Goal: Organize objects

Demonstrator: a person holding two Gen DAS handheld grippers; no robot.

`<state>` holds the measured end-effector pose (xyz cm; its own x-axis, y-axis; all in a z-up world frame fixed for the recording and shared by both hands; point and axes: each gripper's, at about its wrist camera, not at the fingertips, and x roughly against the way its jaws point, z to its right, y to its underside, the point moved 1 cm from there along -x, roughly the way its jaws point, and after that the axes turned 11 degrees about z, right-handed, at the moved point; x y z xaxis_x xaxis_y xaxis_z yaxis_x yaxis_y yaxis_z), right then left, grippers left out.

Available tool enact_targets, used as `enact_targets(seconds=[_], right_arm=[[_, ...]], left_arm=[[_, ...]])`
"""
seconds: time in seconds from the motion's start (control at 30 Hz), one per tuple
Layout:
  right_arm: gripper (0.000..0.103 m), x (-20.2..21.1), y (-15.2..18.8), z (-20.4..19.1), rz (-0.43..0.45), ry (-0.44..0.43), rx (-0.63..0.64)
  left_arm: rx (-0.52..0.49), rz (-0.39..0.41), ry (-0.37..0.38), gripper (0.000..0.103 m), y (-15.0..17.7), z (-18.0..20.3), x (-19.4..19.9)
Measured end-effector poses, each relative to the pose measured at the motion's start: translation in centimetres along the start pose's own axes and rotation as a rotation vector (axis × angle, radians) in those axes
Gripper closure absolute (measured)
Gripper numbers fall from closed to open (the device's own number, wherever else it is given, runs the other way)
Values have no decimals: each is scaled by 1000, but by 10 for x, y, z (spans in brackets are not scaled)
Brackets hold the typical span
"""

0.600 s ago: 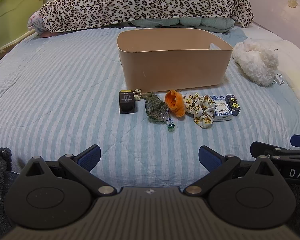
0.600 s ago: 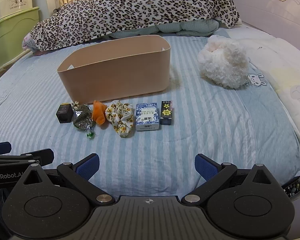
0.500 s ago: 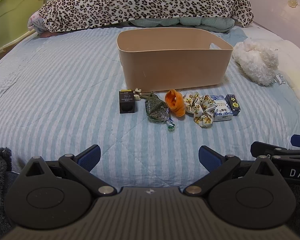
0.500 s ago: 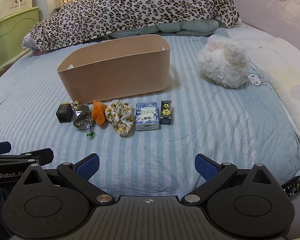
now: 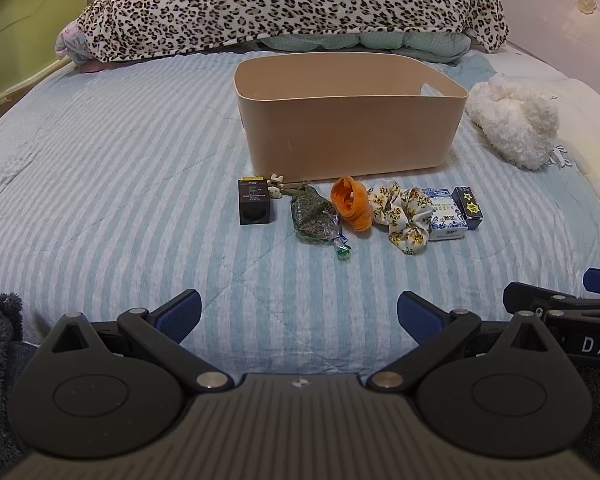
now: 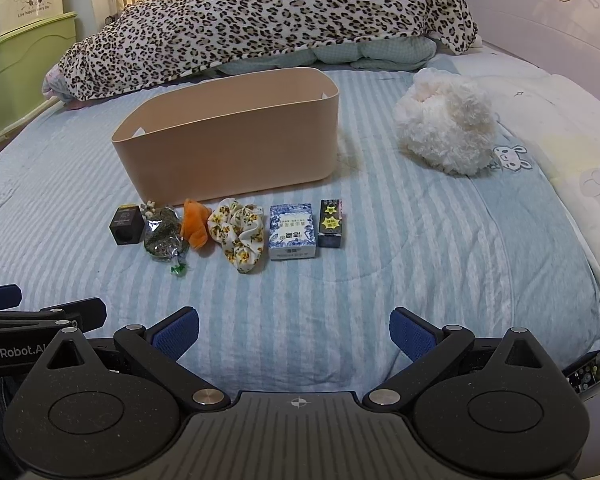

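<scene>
A tan bin (image 5: 352,132) (image 6: 228,148) stands on the striped bed. In front of it lie, left to right, a black box (image 5: 254,206) (image 6: 126,225), a green packet (image 5: 314,218) (image 6: 162,238), an orange toy (image 5: 352,202) (image 6: 196,222), a floral scrunchie (image 5: 404,216) (image 6: 238,232), a blue-white box (image 5: 444,218) (image 6: 293,230) and a dark star box (image 5: 468,206) (image 6: 330,222). My left gripper (image 5: 299,316) and right gripper (image 6: 294,332) are open, empty, near the bed's front edge, well short of the row.
A fluffy white plush (image 5: 512,120) (image 6: 446,128) lies right of the bin. A leopard-print duvet (image 5: 284,4) is piled at the far end. A green cabinet (image 5: 24,28) stands at the left.
</scene>
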<state>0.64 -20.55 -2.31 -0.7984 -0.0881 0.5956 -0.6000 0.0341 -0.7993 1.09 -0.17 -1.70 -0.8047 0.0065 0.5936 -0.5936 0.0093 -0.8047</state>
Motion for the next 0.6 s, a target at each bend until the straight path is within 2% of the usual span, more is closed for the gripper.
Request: enact_targets(seconds=[0.6], right_arm=[[0,-3,4,2,-11,0,9]], left_arm=[[-7,-15,0,0,0,2,-3]])
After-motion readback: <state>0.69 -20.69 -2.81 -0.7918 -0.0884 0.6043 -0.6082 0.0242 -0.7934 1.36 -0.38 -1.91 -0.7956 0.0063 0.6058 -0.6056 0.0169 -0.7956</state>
